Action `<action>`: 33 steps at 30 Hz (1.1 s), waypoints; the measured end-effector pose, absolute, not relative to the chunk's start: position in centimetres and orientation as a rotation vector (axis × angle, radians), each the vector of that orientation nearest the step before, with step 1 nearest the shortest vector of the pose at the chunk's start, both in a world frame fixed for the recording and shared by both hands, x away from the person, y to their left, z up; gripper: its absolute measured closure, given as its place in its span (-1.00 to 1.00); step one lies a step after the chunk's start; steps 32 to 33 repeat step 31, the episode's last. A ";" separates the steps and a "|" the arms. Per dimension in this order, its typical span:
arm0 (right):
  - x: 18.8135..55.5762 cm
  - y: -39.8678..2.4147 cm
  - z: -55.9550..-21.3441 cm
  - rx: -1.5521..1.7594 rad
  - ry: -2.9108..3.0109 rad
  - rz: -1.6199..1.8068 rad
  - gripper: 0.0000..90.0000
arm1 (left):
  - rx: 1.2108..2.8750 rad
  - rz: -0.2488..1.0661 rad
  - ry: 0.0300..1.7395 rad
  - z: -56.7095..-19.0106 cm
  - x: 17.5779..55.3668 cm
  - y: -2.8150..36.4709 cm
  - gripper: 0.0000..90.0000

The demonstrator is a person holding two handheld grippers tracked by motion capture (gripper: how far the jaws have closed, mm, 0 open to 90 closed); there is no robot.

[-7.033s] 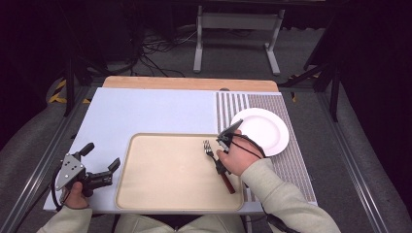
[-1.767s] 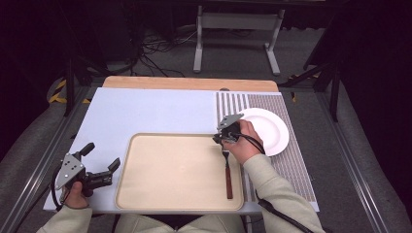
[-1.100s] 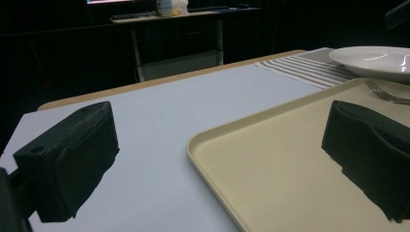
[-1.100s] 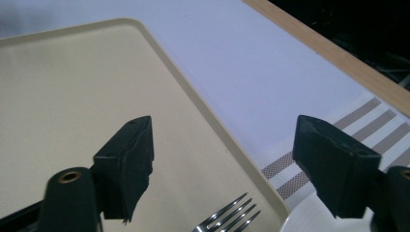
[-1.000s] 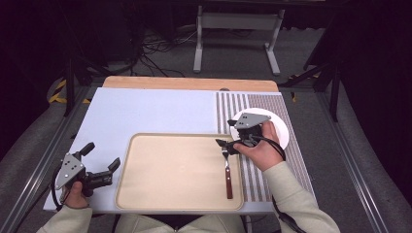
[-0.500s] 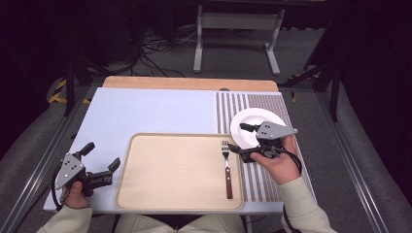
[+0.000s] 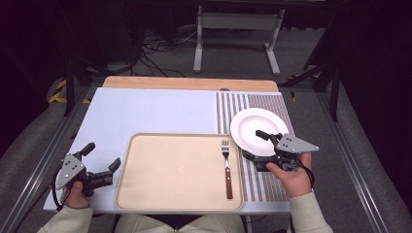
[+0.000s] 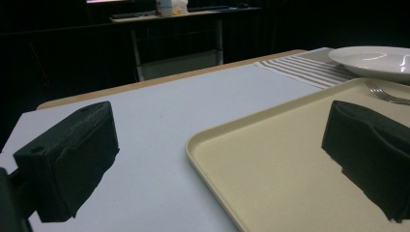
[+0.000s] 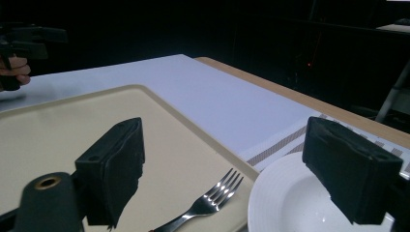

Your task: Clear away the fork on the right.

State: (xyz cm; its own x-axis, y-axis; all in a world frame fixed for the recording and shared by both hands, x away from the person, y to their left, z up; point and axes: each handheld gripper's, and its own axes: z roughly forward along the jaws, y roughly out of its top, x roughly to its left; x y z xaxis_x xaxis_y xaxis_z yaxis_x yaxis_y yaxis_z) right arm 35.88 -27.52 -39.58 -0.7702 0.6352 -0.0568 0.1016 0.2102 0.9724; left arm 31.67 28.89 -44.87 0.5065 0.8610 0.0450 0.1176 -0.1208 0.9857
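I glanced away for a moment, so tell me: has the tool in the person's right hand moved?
Yes. The right tool was over the tray by the fork; it has moved right, off the tray, to the near edge of the white plate.

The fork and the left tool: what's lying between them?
Just bare tray. In the high view, the fork lies at the tray's right edge, the left tool sits off its left edge, with nothing else between.

A wooden-handled fork [image 7: 226, 166] lies on the beige tray [image 7: 170, 194], tines toward the white plate [image 7: 257, 126].
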 end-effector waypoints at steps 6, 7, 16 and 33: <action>35.4 -28.6 -41.0 0.725 2.025 1.611 -0.68 | 1.577 0.792 0.866 -44.9 31.7 28.9 -1.00; 35.3 -28.8 -41.3 0.737 2.015 1.614 -0.68 | 1.576 0.792 0.867 -44.9 31.7 28.9 -1.00; 34.6 -30.2 -42.8 0.792 1.984 1.617 -0.68 | 1.567 0.791 0.860 -44.8 31.6 28.9 -1.00; 34.1 -31.0 -44.0 0.828 1.994 1.572 -0.69 | 1.563 0.780 0.859 -44.8 31.6 29.1 -1.00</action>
